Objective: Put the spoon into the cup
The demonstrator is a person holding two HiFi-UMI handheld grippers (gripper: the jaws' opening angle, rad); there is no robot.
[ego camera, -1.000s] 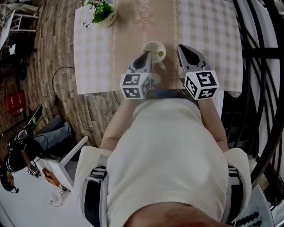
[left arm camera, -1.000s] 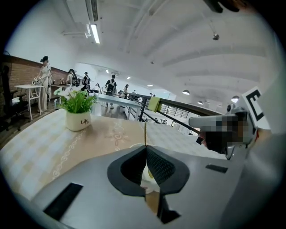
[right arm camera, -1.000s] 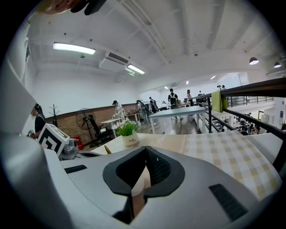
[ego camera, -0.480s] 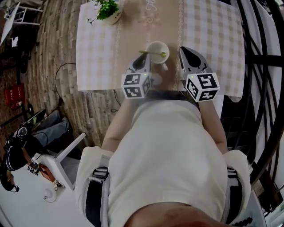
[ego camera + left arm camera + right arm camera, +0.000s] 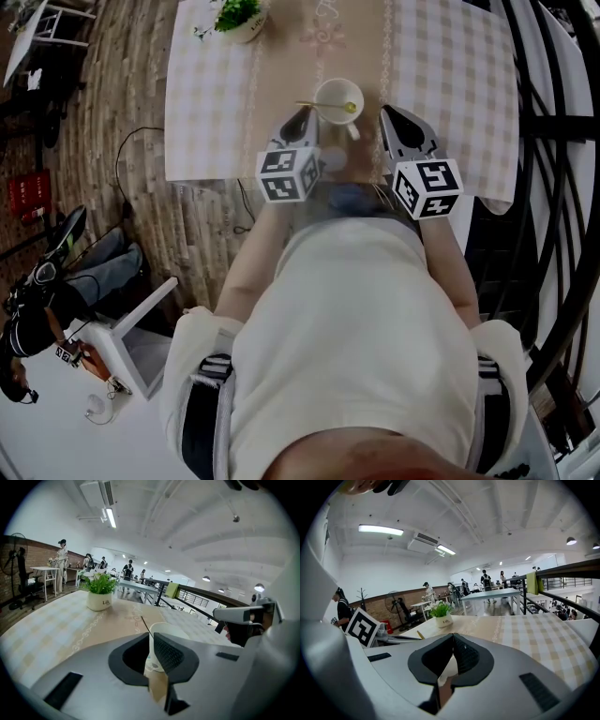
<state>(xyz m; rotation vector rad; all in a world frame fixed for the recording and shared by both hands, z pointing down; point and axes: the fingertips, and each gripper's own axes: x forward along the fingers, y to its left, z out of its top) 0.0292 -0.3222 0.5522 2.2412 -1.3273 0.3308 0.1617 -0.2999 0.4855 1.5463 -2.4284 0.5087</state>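
On the worktop point(image 5: 450, 75), the spoon point(image 5: 321, 104) sits in the cup point(image 5: 338, 92), just beyond the spread left claw point(image 5: 302, 124). The right claw point(image 5: 401, 120) is pressed together.

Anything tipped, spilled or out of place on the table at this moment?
Nothing stands out. The cup stands upright on the table, and the spoon lies in it with its handle slanting out over the rim on the left. The potted plant at the far edge is upright. No spill shows.

Views around the cup point(image 5: 338, 97)
Head view looks steeply down on it; both gripper views sit low near it, facing the shared plant pot point(image 5: 239, 19).
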